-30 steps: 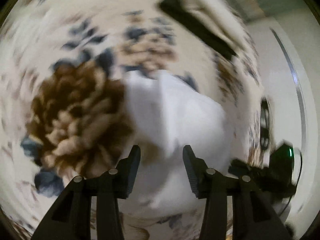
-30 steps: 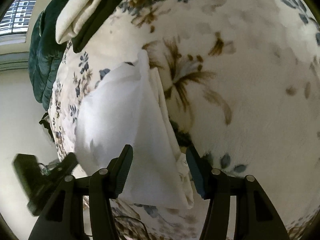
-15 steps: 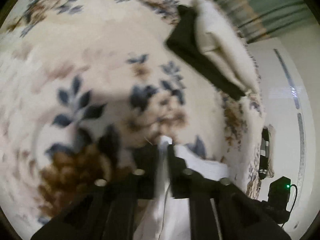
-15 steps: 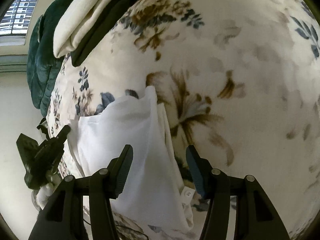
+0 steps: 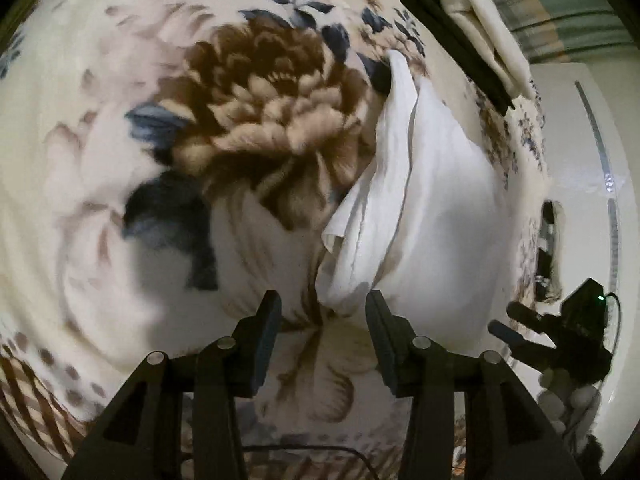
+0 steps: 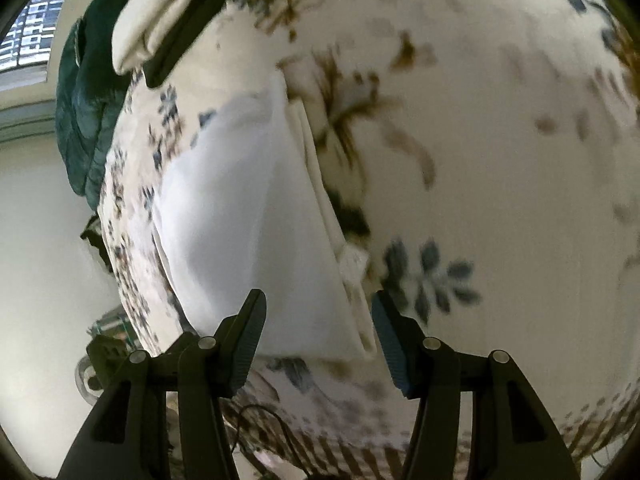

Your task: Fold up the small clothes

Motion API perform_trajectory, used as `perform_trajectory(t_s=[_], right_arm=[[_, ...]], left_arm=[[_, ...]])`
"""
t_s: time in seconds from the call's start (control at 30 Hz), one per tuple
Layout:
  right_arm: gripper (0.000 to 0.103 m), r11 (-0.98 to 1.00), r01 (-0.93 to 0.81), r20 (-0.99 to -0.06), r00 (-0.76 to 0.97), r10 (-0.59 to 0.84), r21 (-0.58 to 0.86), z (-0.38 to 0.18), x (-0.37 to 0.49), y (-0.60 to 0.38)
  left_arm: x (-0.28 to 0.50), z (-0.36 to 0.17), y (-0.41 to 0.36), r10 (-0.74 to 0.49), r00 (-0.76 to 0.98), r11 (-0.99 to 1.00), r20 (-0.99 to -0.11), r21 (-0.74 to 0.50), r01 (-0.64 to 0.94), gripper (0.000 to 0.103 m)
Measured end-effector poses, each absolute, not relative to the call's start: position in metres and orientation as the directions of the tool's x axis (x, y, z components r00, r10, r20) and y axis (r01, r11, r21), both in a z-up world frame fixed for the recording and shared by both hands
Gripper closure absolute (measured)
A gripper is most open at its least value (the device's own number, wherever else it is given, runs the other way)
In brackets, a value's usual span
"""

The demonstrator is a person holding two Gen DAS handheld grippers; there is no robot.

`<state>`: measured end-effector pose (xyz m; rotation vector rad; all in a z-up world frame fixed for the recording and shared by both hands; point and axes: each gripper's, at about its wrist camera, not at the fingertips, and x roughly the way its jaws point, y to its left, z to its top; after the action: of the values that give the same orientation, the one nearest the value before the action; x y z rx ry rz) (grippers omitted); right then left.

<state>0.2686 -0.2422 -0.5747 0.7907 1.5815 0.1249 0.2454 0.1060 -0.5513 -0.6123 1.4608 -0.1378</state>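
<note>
A small white garment [image 5: 432,208] lies folded on the flower-patterned blanket [image 5: 256,128], near the bed's edge. Its left side is doubled over in a loose, wrinkled flap. My left gripper [image 5: 320,314] is open and empty, just in front of the garment's near corner. In the right wrist view the same garment [image 6: 256,216] lies flat with layered edges along its right side. My right gripper [image 6: 316,320] is open and empty, just above the garment's near edge. The right gripper [image 5: 560,332] also shows in the left wrist view beyond the bed's edge.
A stack of folded clothes, cream on black [image 5: 468,28], lies at the far end of the blanket; it also shows in the right wrist view [image 6: 172,20]. A dark green quilt [image 6: 88,108] hangs past the bed's edge. A pale floor [image 6: 44,248] lies beside the bed.
My left gripper was shut on the garment's edge half a second ago; now it is open and drawn back, and the garment lies folded over. My right gripper stayed open, nearer the garment's near edge.
</note>
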Motion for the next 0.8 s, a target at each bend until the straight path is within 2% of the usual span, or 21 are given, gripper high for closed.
perform_trajectory(t_s=[0.07, 0.13, 0.23, 0.27, 0.3, 0.33, 0.53, 0.6, 0.67, 0.7, 0.73, 0.8], right_arm=[[0.046, 0.748, 0.425, -0.834, 0.03, 0.551, 0.51, -0.581, 0.261, -0.24], [0.046, 0.75, 0.432, -0.837, 0.021, 0.547, 0.501, -0.586, 0.257, -0.238], [0.046, 0.759, 0.43, -0.844, 0.012, 0.536, 0.489, -0.591, 0.255, -0.233], [0.046, 0.756, 0.432, -0.842, 0.015, 0.54, 0.492, -0.592, 0.254, -0.231], [0.046, 0.755, 0.43, -0.84, 0.015, 0.543, 0.496, -0.592, 0.254, -0.231], [0.046, 0.758, 0.423, -0.84, 0.013, 0.542, 0.496, -0.593, 0.254, -0.228], [0.046, 0.763, 0.421, -0.845, 0.014, 0.535, 0.491, -0.594, 0.254, -0.227], [0.046, 0.761, 0.424, -0.844, 0.016, 0.536, 0.491, -0.594, 0.253, -0.229], [0.046, 0.756, 0.429, -0.842, 0.02, 0.539, 0.495, -0.594, 0.252, -0.232], [0.046, 0.751, 0.431, -0.839, 0.024, 0.544, 0.5, -0.594, 0.252, -0.234], [0.046, 0.747, 0.432, -0.835, 0.027, 0.55, 0.506, -0.594, 0.252, -0.237], [0.046, 0.734, 0.439, -0.826, 0.033, 0.563, 0.518, -0.595, 0.251, -0.241]], left_arm=[[0.25, -0.552, 0.1, -0.433, 0.147, 0.852, -0.889, -0.457, -0.255, 0.067], [0.256, -0.549, 0.092, -0.431, 0.16, 0.856, -0.888, -0.459, -0.237, 0.076], [0.259, -0.542, 0.082, -0.426, 0.167, 0.872, -0.889, -0.453, -0.187, 0.08], [0.259, -0.541, 0.078, -0.406, 0.163, 0.887, -0.899, -0.431, -0.167, 0.084], [0.26, -0.543, 0.076, -0.384, 0.148, 0.901, -0.911, -0.405, -0.156, 0.093], [0.259, -0.546, 0.077, -0.365, 0.131, 0.911, -0.922, -0.383, -0.154, 0.095], [0.25, -0.547, 0.099, -0.254, 0.084, 0.956, -0.964, -0.264, -0.129, 0.1], [0.248, -0.545, 0.112, -0.258, 0.079, 0.953, -0.963, -0.267, -0.144, 0.1], [0.248, -0.544, 0.124, -0.363, 0.069, 0.907, -0.929, -0.37, -0.202, 0.099], [0.246, -0.545, 0.125, -0.435, 0.077, 0.867, -0.897, -0.44, -0.233, 0.092], [0.245, -0.547, 0.127, -0.505, 0.093, 0.816, -0.858, -0.51, -0.271, 0.072], [0.244, -0.551, 0.123, -0.601, 0.131, 0.727, -0.788, -0.607, -0.32, 0.045]])
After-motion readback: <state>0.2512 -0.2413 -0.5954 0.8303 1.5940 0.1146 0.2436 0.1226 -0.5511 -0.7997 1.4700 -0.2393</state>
